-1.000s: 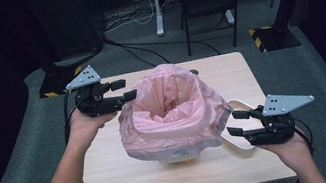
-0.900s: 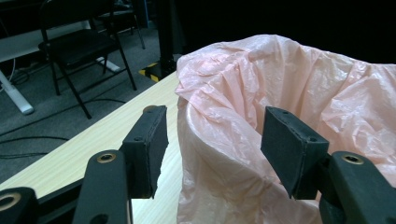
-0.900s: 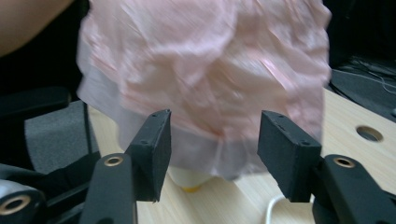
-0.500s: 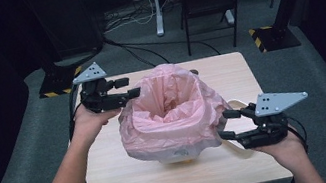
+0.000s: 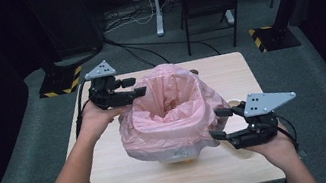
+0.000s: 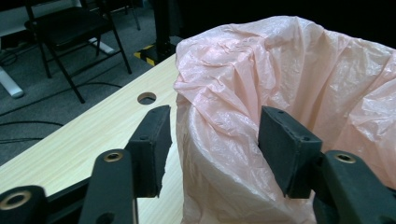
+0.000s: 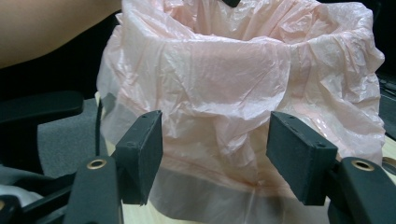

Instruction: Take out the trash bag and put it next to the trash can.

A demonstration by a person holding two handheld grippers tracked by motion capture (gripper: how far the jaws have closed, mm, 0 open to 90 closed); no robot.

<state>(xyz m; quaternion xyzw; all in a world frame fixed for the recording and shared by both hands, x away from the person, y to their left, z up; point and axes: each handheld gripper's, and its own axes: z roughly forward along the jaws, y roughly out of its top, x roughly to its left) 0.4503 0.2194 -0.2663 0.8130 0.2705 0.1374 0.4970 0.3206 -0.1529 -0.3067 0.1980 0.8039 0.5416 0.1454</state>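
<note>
Pink bag lining a container mid-table, both grippers at its rim.

Bag thin, crinkled, translucent pink plastic; top folded outward over the container's rim, mouth open, pale base visible at the near edge. Versus one second ago: left gripper has shifted right, closer to the bag's far-left rim, jaws just been closing a little, rim fold between them but pads not pressing; right gripper has moved left and further from the person, up to the bag's right side, jaws just been opening, wide apart, holding nothing. Left hand cups its gripper from below, forearm angled in from near-left; right hand palm-up, jaws pointing left.
</note>
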